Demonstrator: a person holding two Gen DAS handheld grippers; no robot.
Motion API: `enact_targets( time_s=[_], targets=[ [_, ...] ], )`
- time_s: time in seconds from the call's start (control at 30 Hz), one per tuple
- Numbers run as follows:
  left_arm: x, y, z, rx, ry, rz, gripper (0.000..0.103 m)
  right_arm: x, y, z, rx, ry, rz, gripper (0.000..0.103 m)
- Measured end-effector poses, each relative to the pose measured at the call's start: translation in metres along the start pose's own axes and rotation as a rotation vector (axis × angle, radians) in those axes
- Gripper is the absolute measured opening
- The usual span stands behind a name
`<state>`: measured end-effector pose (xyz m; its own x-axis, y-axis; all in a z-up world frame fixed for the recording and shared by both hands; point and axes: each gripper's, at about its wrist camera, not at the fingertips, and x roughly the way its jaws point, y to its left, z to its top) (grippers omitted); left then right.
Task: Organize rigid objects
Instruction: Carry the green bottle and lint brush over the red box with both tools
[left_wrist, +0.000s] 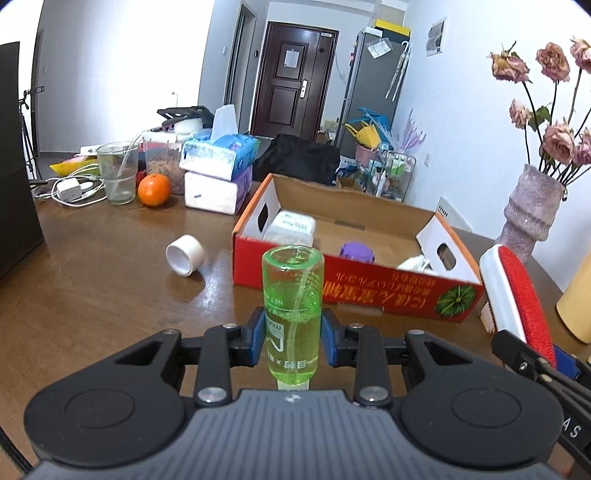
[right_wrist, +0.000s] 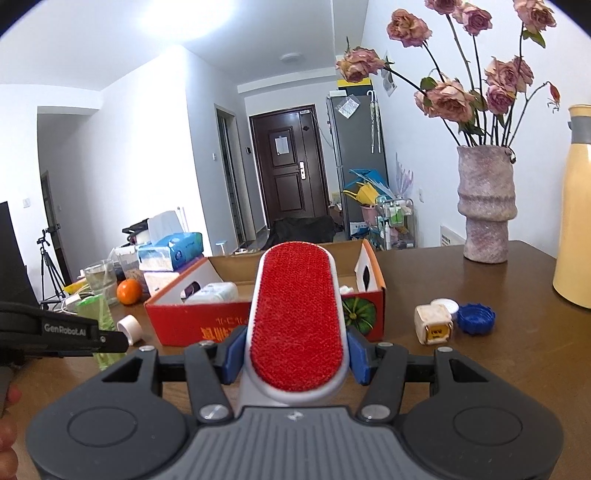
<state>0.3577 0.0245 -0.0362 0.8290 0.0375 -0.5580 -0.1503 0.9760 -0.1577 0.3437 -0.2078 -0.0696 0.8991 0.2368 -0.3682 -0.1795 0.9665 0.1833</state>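
Observation:
My left gripper (left_wrist: 293, 338) is shut on a clear green bottle (left_wrist: 292, 306) with green liquid, held above the table just before the red cardboard box (left_wrist: 351, 284). The green bottle (right_wrist: 96, 314) also shows at the left of the right wrist view. My right gripper (right_wrist: 295, 354) is shut on a white lint brush with a red pad (right_wrist: 297, 314), lifted in front of the box (right_wrist: 207, 325). The same brush (left_wrist: 517, 295) appears at the right of the left wrist view. Inside the box lie a white container (left_wrist: 291, 229), a purple lid (left_wrist: 356, 252) and a white item.
A white cap (left_wrist: 184, 254) lies left of the box. Behind are an orange (left_wrist: 154, 189), a glass (left_wrist: 117, 173) and tissue packs (left_wrist: 218, 173). Right of the box sit a small white bottle (right_wrist: 433, 325), a blue cap (right_wrist: 476, 317), a vase (right_wrist: 485, 206) and a yellow flask (right_wrist: 576, 214).

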Motion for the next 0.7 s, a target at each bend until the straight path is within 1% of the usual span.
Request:
enact_targets(
  time_s=[0.33,0.7],
  targets=[
    [0.015,-0.013,0.032,-0.010,-0.061,-0.033,0.032,0.027,0.002,0.023,0.026,-0.030,0.003,0.055],
    [0.042,-0.022,0.062,-0.048,-0.089,-0.063,0.032,0.067,0.001,0.045,0.057,-0.057,0.009,0.055]
  ],
)
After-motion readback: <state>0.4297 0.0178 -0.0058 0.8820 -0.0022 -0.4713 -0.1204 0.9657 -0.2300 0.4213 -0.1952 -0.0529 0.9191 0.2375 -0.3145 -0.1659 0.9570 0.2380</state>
